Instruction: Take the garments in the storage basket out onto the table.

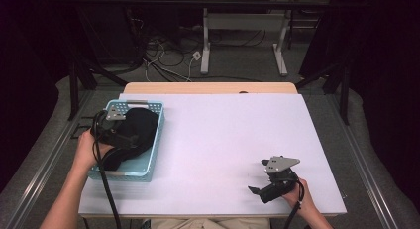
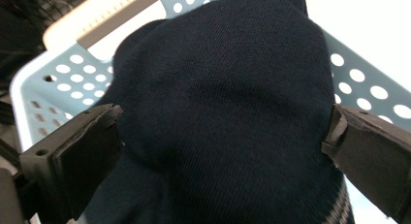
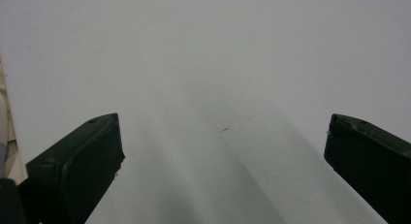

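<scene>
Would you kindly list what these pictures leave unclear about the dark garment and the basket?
- Basket floor: in the high view, covered by the dark knit garment.
- Garment's type and full shape: cut off by the edges in the left gripper view.
- Left gripper jaw tips: dark against the garment in the high view.

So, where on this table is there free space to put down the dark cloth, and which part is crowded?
The white table top is bare between the blue basket and the right gripper, and on to the far edge. The crowded part is the left: the basket holds the dark cloth, with the left gripper open around it.
</scene>
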Demonstrator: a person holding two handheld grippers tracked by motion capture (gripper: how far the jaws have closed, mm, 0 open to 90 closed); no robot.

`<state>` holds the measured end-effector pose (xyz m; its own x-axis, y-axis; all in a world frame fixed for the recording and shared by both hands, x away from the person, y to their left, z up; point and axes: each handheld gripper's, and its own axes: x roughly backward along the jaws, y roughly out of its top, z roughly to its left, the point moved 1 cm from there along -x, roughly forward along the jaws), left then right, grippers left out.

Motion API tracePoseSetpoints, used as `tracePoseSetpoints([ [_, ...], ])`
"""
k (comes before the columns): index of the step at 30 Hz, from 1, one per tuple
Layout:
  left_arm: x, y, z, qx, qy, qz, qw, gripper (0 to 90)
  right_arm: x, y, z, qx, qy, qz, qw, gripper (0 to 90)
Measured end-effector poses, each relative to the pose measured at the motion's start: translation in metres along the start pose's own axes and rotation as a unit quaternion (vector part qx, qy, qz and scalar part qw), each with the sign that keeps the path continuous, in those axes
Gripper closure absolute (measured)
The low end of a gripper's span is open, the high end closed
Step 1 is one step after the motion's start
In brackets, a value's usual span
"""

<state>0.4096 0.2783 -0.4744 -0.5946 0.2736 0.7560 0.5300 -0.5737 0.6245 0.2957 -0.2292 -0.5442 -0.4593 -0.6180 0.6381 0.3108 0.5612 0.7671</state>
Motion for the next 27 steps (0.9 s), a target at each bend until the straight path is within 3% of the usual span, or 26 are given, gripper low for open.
tracePoseSetpoints([
  [1, -0.004, 0.001, 0.001, 0.007, -0.008, 0.006, 0.9999, 0.0, 0.000, 0.000, 0.000, -0.001, 0.001, 0.002, 1.0000, 0.0],
  [8, -0.015, 0.002, 0.001, 0.002, -0.023, 0.037, 0.9990, 0.0, -0.001, 0.000, 0.000, 0.001, 0.003, 0.001, 1.0000, 0.0],
  [13, -0.027, 0.000, 0.000, 0.000, -0.037, 0.073, 0.9967, 0.0, -0.001, 0.000, 0.001, 0.000, 0.005, 0.004, 1.0000, 0.0],
  [27, -0.042, -0.005, -0.006, 0.001, -0.044, 0.115, 0.9924, 0.0, -0.001, 0.000, 0.001, 0.003, 0.008, 0.004, 1.0000, 0.0],
])
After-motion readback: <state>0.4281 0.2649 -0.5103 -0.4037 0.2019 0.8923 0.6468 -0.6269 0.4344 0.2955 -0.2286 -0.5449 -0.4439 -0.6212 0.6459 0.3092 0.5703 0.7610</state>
